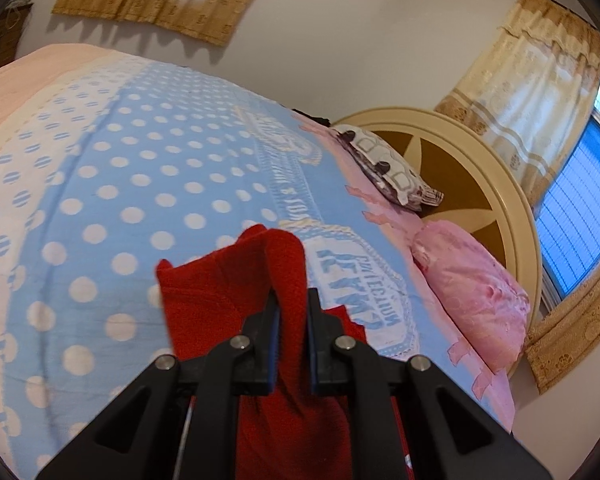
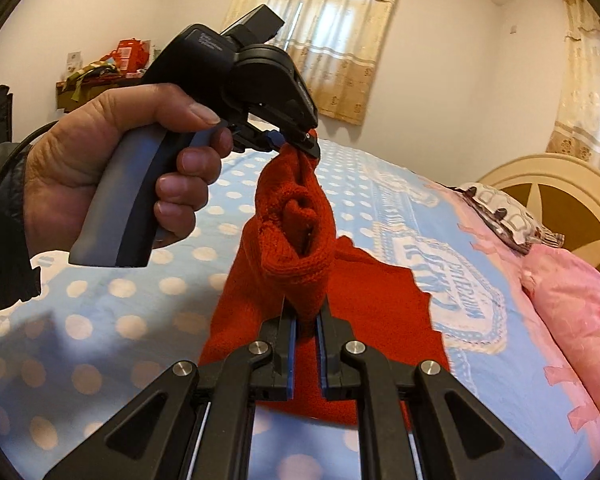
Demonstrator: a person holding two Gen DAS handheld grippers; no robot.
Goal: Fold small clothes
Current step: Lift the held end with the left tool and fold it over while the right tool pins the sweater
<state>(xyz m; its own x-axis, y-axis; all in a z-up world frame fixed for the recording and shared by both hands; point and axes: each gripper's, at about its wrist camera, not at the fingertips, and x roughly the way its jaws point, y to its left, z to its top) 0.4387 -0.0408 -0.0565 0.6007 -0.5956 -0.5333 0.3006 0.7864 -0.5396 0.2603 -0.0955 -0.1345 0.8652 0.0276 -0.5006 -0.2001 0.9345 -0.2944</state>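
**Lifting one edge of the red knit, fold under way**

Holding: both tongs are clenched on the red knit garment point(image 2: 324, 288). Left tongs point(image 2: 296, 145) pinch a bunched corner, raised above the bed point(image 2: 100, 320). Right tongs point(image 2: 307, 320) grip the same edge lower down, with cloth squeezed between the blue pads. A hand point(image 2: 112, 176) wraps the left tool's grey handle.

Garment: part is in the air, sagging in a rolled tube between the two grips. The rest lies spread on the polka-dot bedspread point(image 1: 100, 184), on the side of the garment nearer the cameras and well apart from the pink pillow point(image 1: 472, 288) at the headboard point(image 1: 496, 200).

Left wrist view: red cloth passes straight through the left tongs point(image 1: 293, 312) and hangs below them.

Progress, as judged: early to middle. The edge is picked up but not yet laid over; no crease is visible on the flat part. Remaining: carry the raised edge across the flat portion, set it down, let go, then any further folds. No other clothes are seen on the bed, folded or waiting.
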